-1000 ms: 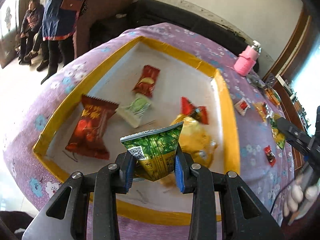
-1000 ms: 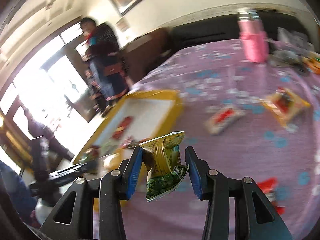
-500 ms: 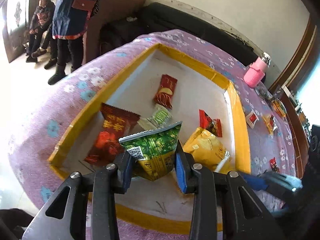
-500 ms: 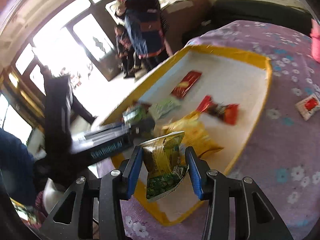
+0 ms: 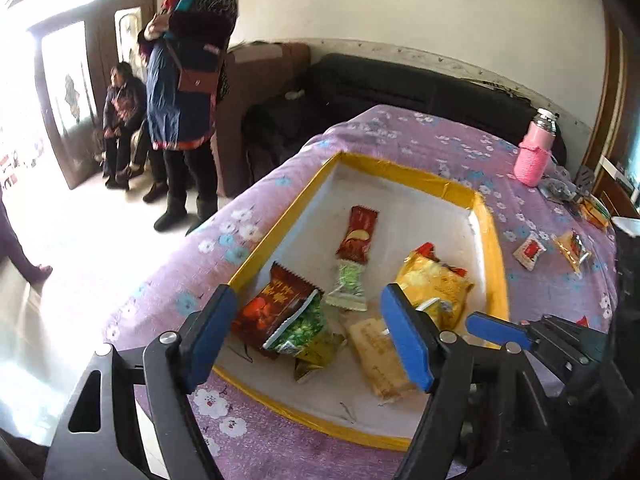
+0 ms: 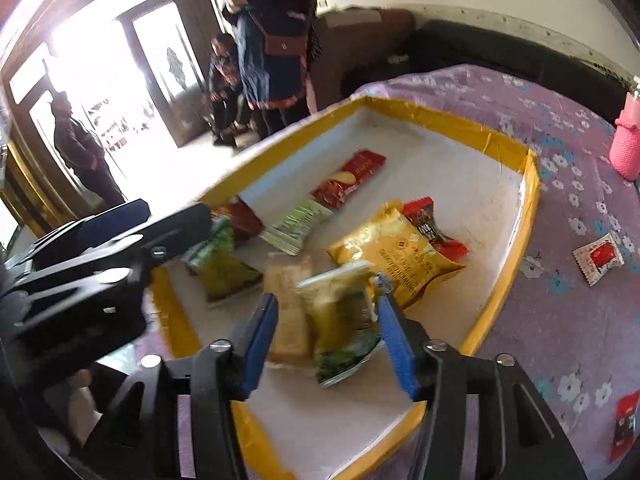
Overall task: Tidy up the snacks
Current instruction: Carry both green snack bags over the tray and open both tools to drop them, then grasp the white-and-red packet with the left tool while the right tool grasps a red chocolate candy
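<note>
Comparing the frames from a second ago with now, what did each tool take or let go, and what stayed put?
The left tool, jaws opening, let go its green snack packet, which now lies in the yellow-rimmed tray. The right tool swung over the tray; its jaws are opening and its green-and-gold packet is slipping free, blurred. The other snacks in the tray and the pink bottle stayed.

My left gripper point(image 5: 310, 336) pointed steeply down, its jaws opening wide with nothing pressed between the blue pads point(image 5: 210, 330). My right gripper point(image 6: 326, 338) tilted down beside it, jaws opening too, a blurred packet point(image 6: 340, 312) loose between its pads point(image 6: 396, 342). The two grippers sat close together, fingertips near.
</note>
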Demonstrator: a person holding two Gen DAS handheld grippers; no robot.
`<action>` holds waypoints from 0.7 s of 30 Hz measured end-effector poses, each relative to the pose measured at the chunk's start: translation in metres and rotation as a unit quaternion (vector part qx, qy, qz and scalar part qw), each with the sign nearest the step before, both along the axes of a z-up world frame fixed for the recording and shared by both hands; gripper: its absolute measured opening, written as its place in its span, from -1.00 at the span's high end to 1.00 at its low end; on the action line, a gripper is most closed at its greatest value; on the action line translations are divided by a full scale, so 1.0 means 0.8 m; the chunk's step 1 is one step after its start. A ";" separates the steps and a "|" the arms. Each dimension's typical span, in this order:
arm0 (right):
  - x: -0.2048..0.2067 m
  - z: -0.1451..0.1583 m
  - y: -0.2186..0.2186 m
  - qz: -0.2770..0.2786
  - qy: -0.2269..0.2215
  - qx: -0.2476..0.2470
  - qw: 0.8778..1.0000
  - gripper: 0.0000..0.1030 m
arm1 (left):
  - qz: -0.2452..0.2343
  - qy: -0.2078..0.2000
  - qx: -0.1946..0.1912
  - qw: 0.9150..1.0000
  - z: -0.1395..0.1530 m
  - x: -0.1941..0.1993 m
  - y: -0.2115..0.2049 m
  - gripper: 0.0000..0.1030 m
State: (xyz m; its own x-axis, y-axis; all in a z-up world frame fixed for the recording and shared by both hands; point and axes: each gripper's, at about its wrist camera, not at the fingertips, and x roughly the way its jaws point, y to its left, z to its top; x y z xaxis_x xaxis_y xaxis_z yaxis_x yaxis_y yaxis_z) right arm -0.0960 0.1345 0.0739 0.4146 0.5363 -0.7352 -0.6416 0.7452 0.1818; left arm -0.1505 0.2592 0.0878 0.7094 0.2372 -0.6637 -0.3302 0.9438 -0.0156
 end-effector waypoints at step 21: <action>0.004 0.000 -0.161 -0.133 0.017 0.059 0.989 -0.21 | -0.049 0.005 0.028 0.998 0.011 0.004 -0.070 -0.46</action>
State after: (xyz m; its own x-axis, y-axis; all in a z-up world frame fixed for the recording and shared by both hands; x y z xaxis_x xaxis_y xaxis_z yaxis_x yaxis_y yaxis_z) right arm -0.0925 0.0057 0.0741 0.5292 0.4944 -0.6896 -0.4170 0.8593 0.2961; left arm -0.1476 0.2031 0.0964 0.7248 0.2031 -0.6584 -0.2354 0.9711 0.0405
